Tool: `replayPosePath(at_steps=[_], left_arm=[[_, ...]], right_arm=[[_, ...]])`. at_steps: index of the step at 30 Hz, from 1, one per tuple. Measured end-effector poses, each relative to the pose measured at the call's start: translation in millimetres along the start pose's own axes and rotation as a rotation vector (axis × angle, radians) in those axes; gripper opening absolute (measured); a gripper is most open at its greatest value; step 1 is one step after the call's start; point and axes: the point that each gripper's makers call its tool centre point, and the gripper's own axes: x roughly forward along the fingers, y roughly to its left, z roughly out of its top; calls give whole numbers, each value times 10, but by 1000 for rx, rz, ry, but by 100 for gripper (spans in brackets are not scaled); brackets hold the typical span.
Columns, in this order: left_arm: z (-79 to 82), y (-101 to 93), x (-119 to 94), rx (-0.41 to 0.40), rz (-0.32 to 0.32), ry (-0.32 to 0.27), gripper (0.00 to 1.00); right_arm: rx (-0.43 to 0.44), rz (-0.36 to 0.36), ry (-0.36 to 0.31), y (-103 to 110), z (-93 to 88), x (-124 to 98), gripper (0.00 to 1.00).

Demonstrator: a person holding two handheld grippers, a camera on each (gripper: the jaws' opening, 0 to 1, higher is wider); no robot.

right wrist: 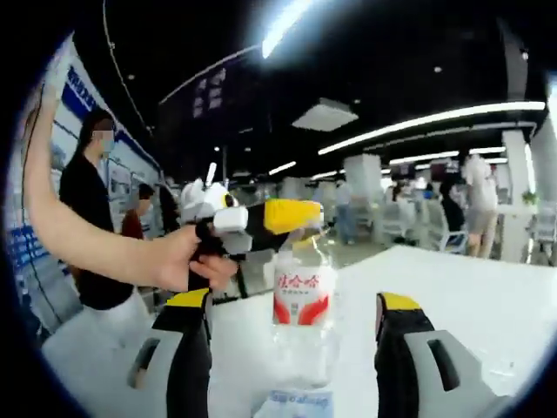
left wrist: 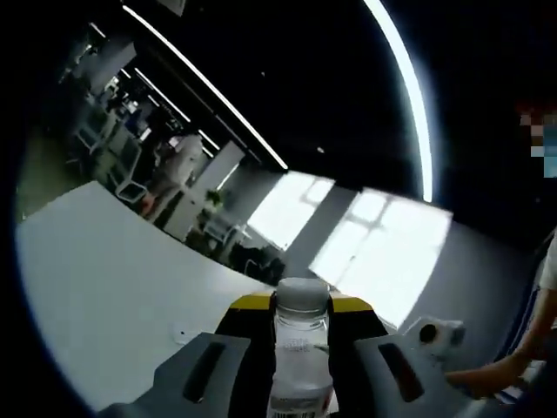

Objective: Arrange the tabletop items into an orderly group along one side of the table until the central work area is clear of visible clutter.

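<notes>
Above the white worktop [right wrist: 487, 305], left hand-held gripper [left wrist: 300, 366] clamps the clear plastic red-labelled water bottle [right wrist: 304, 300]; right hand-held gripper [right wrist: 294, 348] stands open around it.

A white table [left wrist: 104, 287] carries a small white box [left wrist: 438, 333] near its edge.

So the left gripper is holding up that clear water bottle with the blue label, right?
Not quite: the label is red and white, as the right gripper view shows. The rest holds: the left gripper is shut on the clear water bottle, lifted off the table.
</notes>
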Motion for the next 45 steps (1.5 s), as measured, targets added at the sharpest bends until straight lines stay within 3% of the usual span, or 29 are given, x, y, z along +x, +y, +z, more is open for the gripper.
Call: replayPosePath(at_steps=[2,4,6,7,10,13,17,20,26,32,35,37,42,45], left_arm=[[13,-68,-29,7,-59,22,19],[31,-79,-49,3,-83,51,19],[39,-219,-65,25,-163,76,19],[33,-265,-64,44,-186,93,19],[41,-363,-59,44,-236,104,19],[79,-437,-54,33,-279,104,19],[87,-476,-60,40,-304,108,19],[57,-448,-80,56,-308,126,20],[57,-395,-97,88,-313,128,20],[107,-354,-100,107,-273,96,23],[279,-325,-147,111,-250,12,30],[346,-248,-196,114,-212,-7,37],[336,-154,-405,151,-156,-9,44],[394,-131,-591,119,-116,-90,47]], right_arm=[[41,141,35,94,-42,13,78],[20,196,76,61,-70,48,78],[31,283,86,124,-31,112,79],[63,354,85,203,12,154,79],[114,468,104,330,57,267,81],[104,525,163,391,-51,371,77],[69,552,161,438,-91,469,53],[71,590,158,498,-93,474,43],[66,563,142,464,-119,562,40],[-20,452,60,306,-128,731,39],[-31,402,62,221,-237,799,39],[-24,369,46,154,-304,826,39],[-31,303,19,9,-413,893,39],[-44,284,23,-59,-500,977,39]])
